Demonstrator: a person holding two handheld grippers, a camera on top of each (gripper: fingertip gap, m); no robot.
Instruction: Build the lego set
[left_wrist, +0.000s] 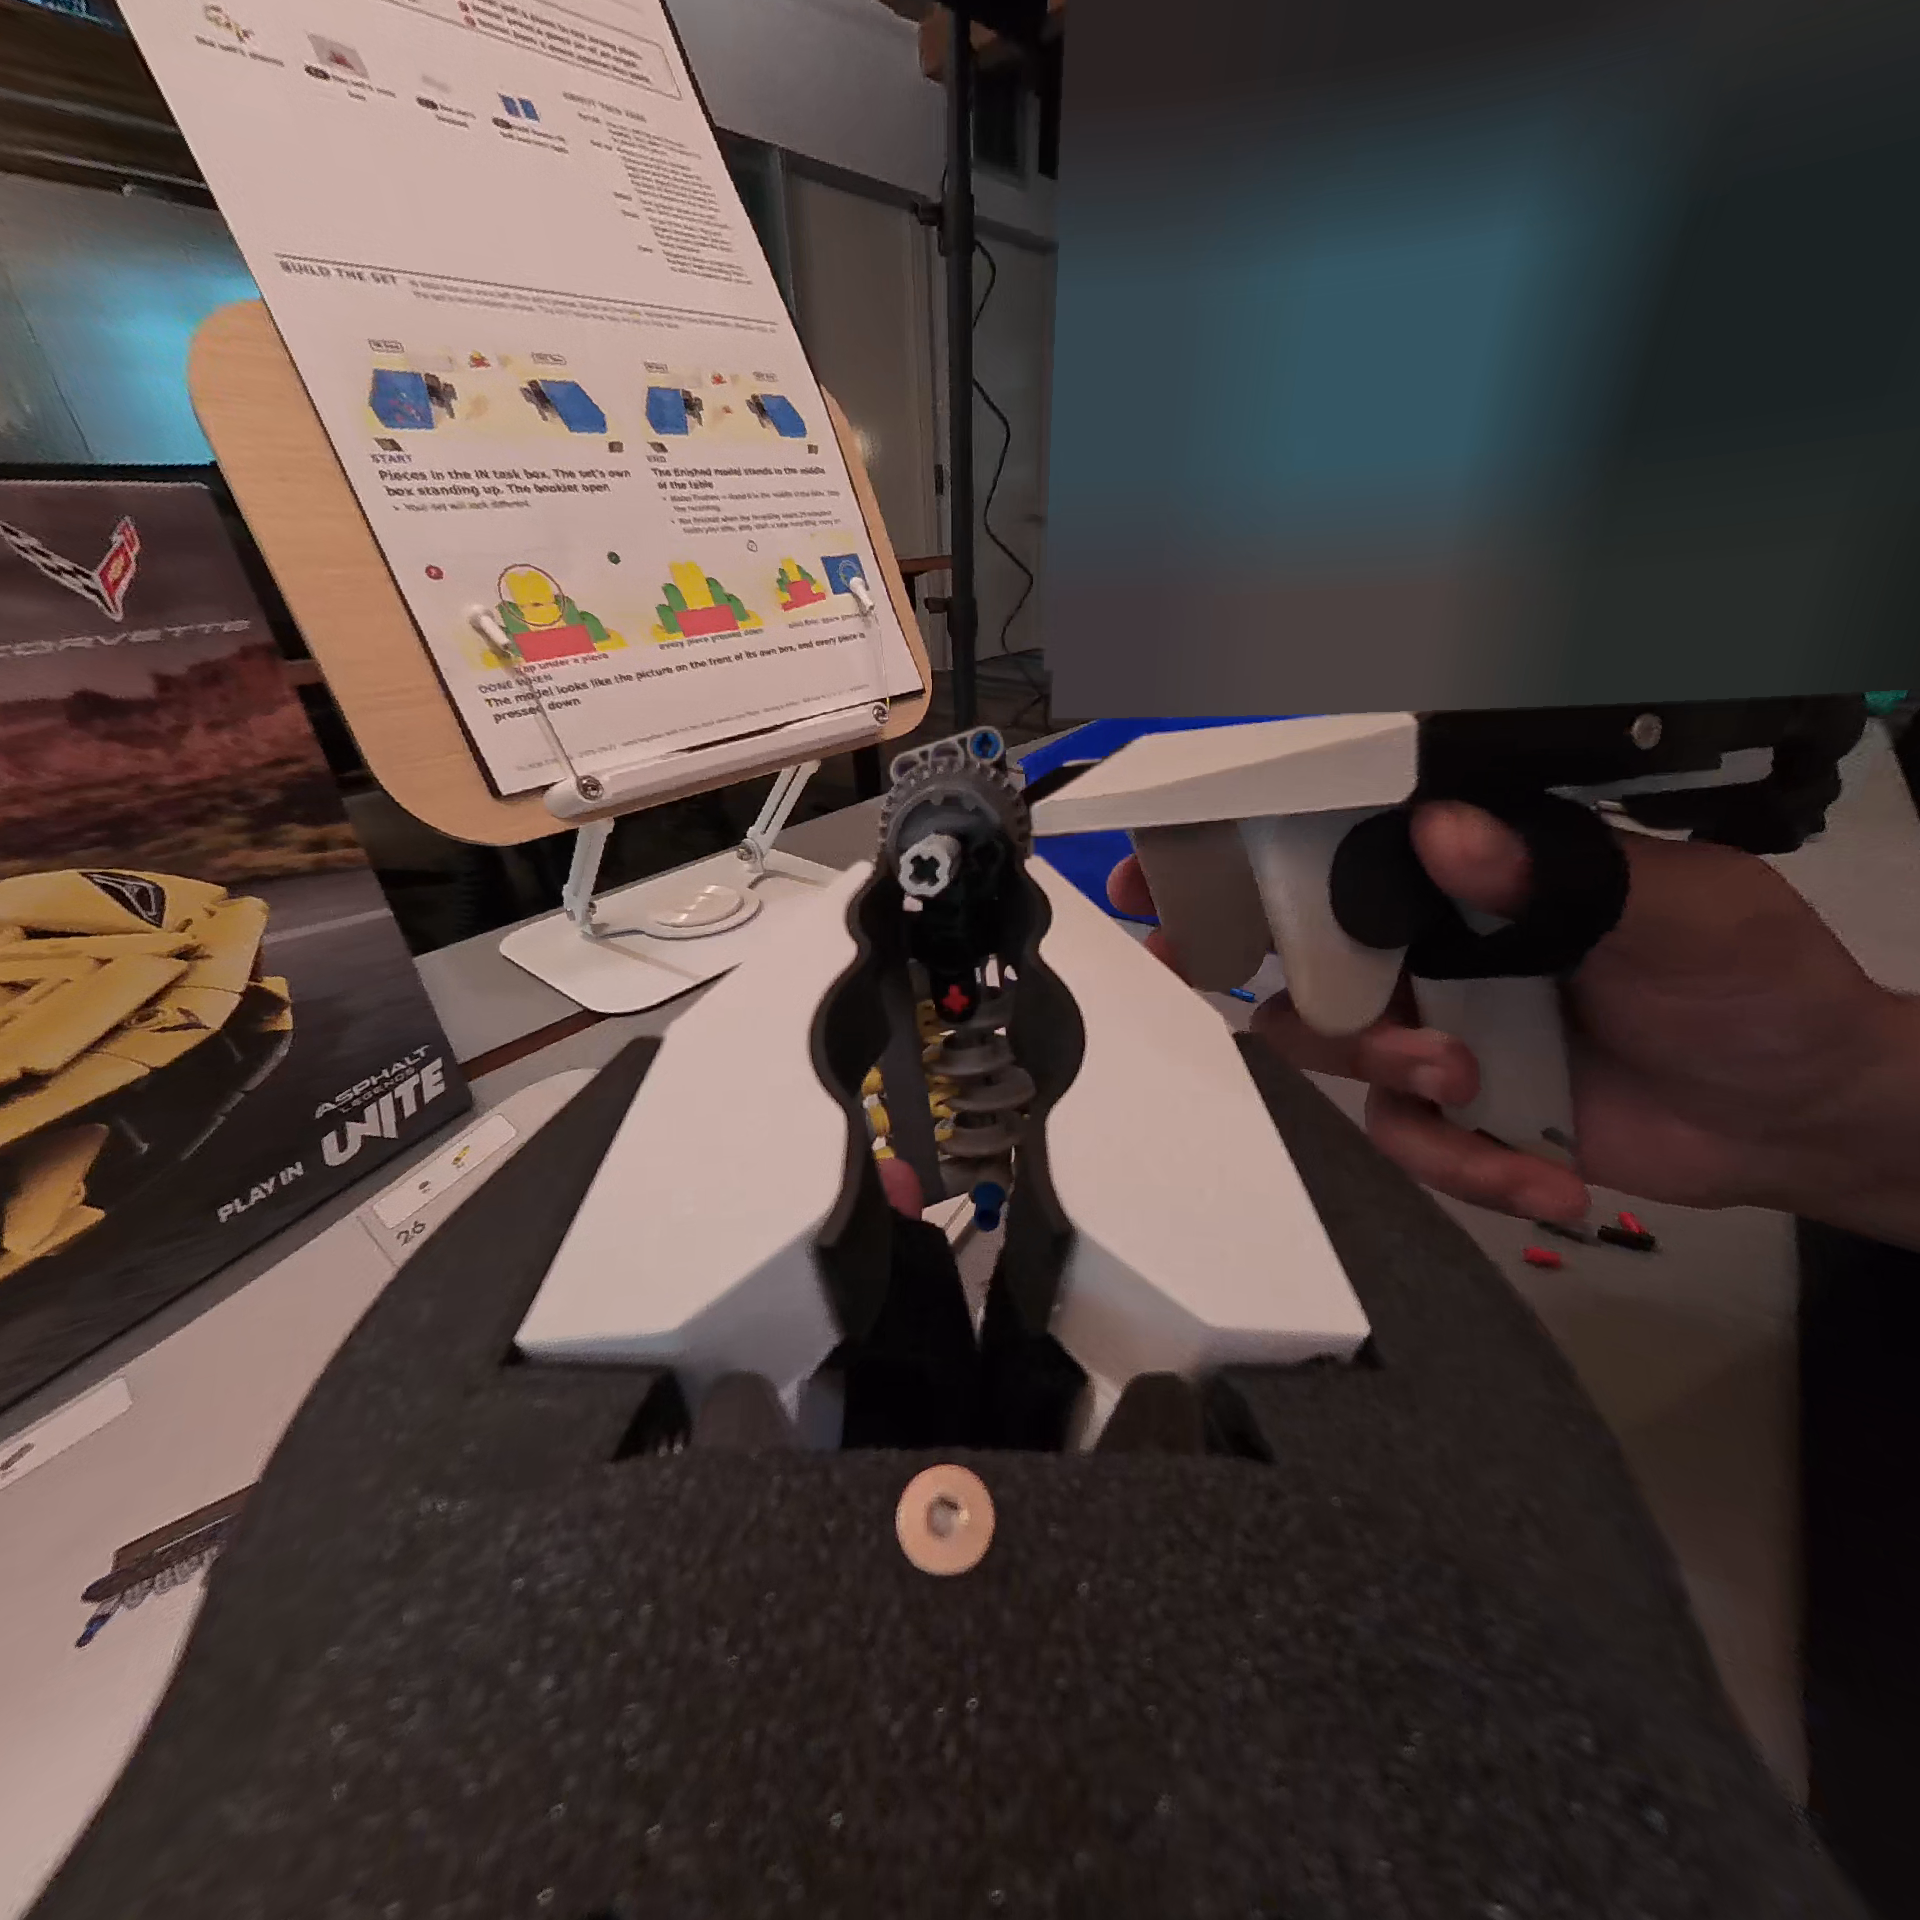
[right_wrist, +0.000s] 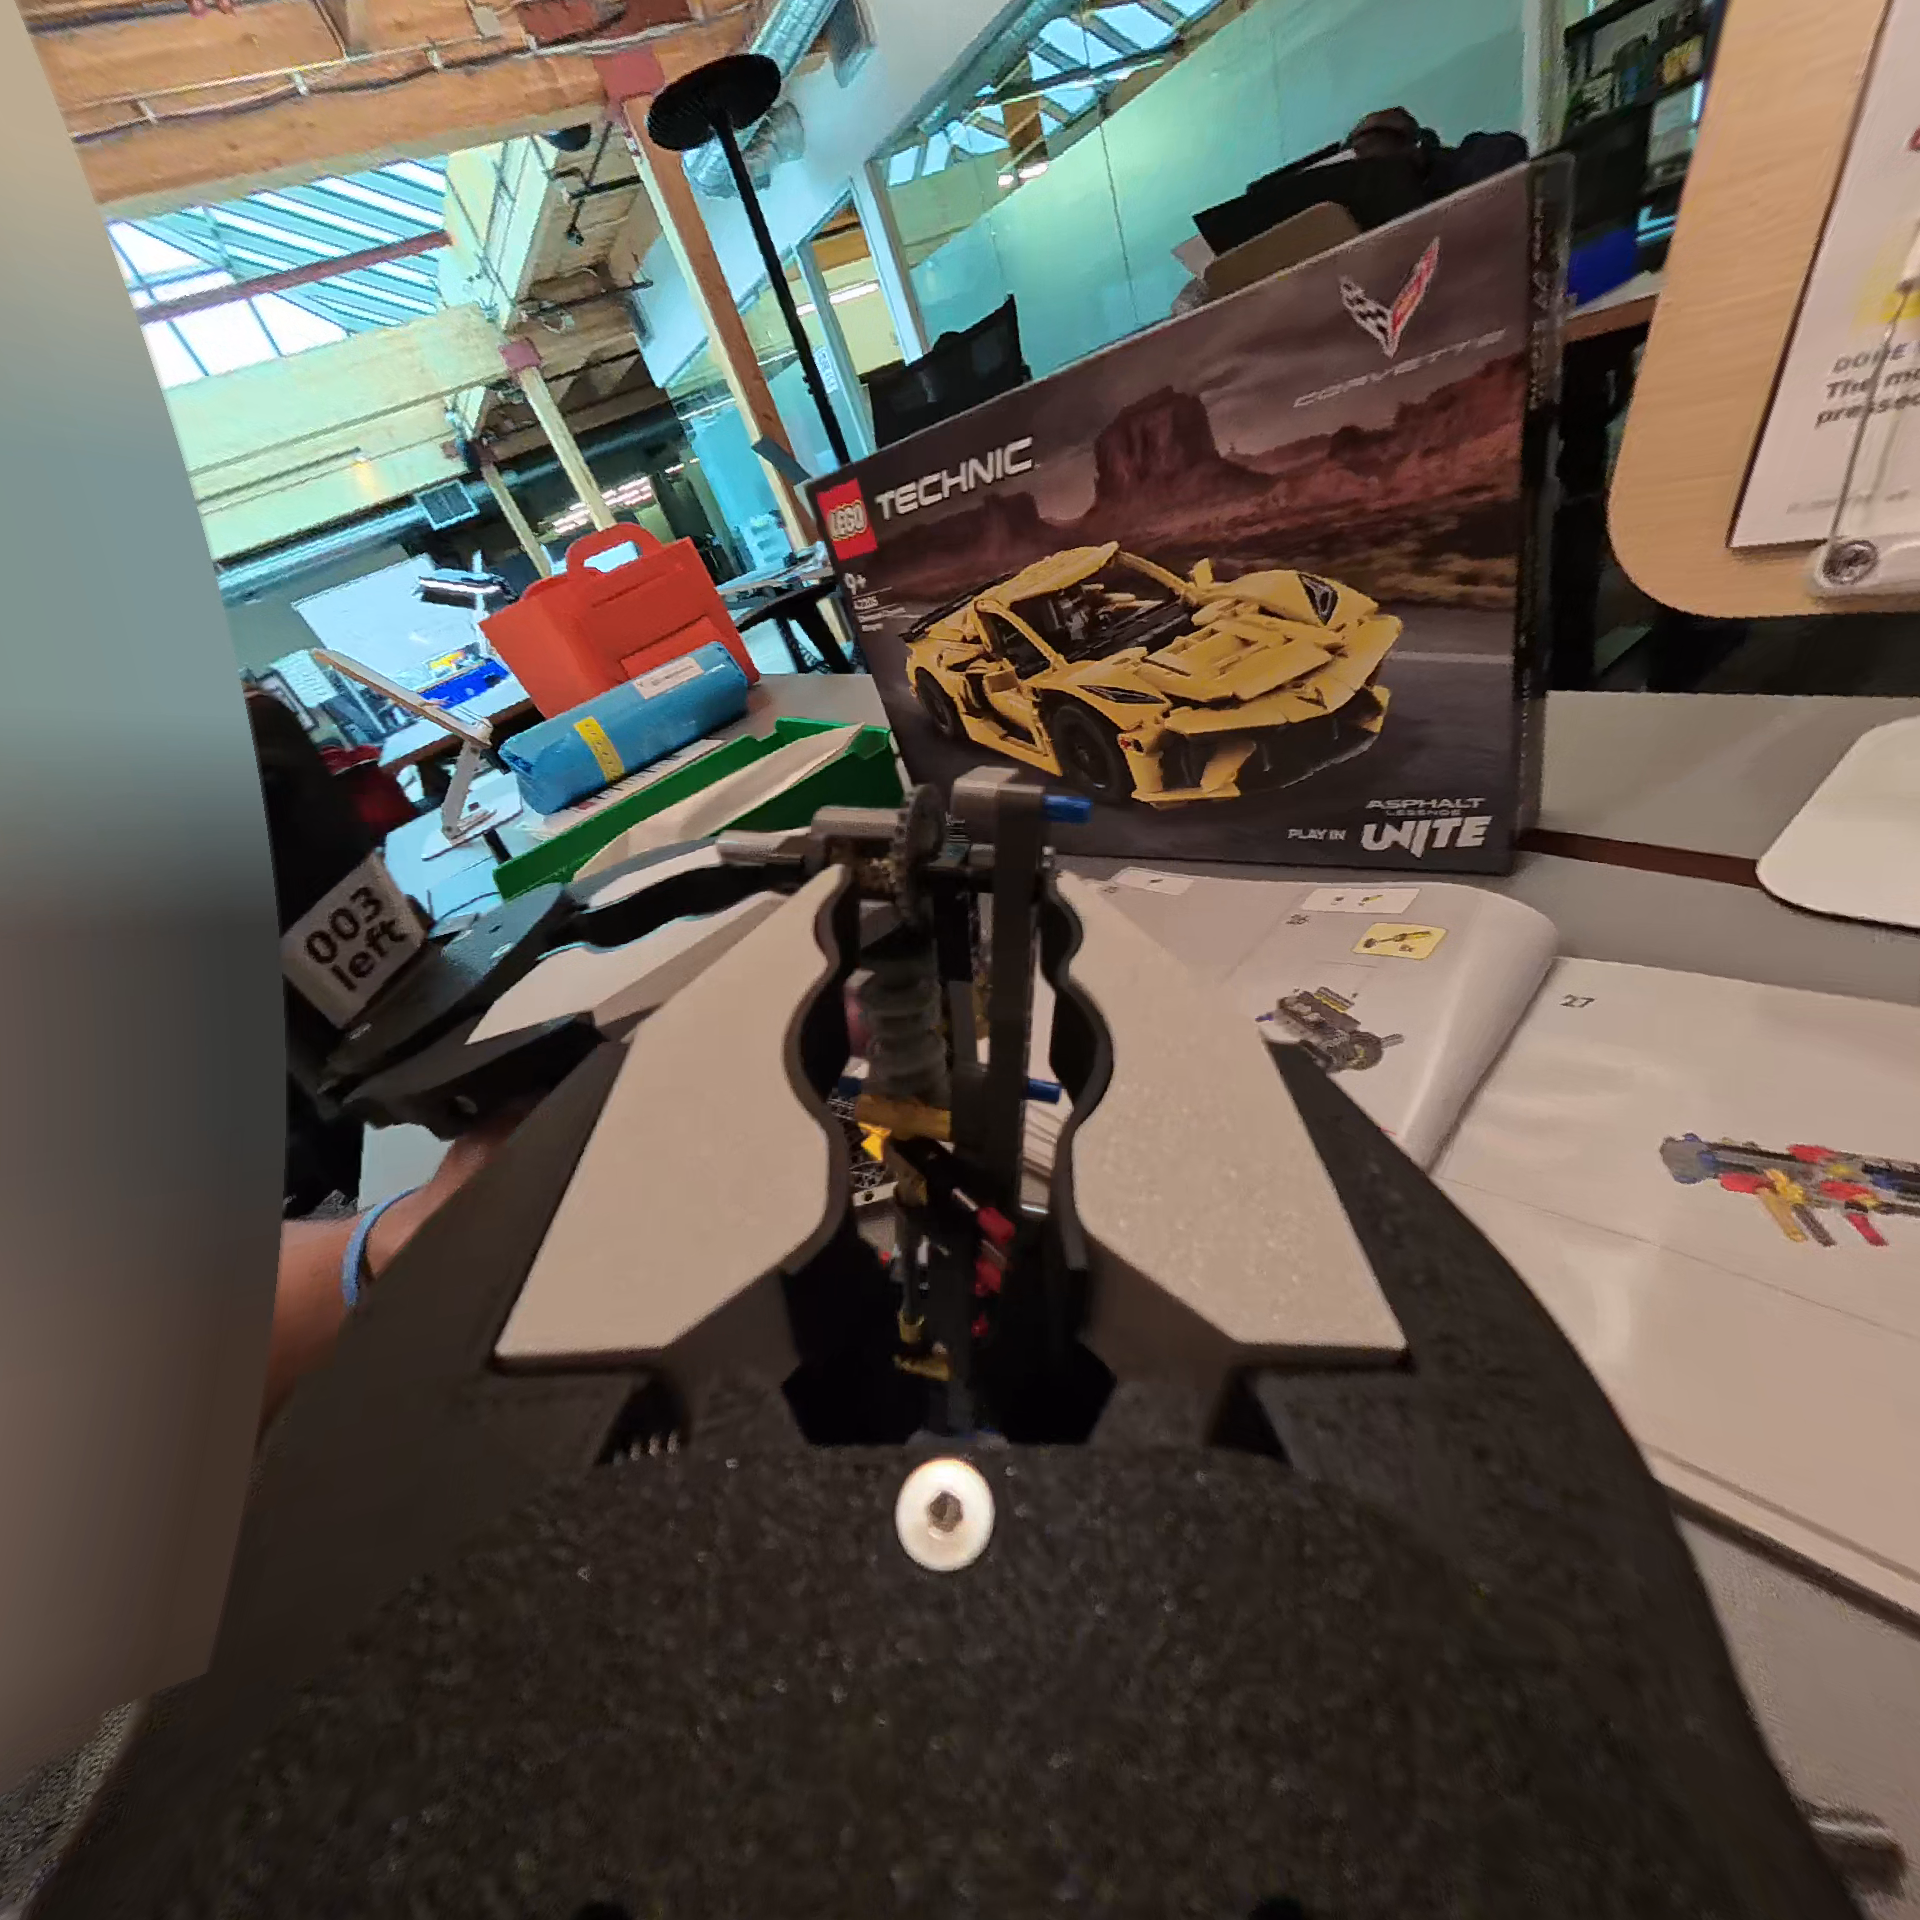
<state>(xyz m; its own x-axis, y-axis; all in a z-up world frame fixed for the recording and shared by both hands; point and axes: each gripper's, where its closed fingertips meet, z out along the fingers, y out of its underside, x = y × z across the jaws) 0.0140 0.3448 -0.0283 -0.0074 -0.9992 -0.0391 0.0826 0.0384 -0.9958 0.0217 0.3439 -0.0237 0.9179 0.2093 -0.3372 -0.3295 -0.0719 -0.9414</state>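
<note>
A grey table (right_wrist: 1662, 748) held the set's box (right_wrist: 1195, 623) and open booklet (right_wrist: 1662, 1091); both the left gripper (left_wrist: 951, 935) and right gripper (right_wrist: 945, 935) clamped the upright lego assembly (right_wrist: 997, 935) between them above it.

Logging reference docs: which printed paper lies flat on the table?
The open white building booklet, flat on the grey table beside the right gripper. The other, a single white instruction sheet, stands tilted on a wooden stand.
</note>
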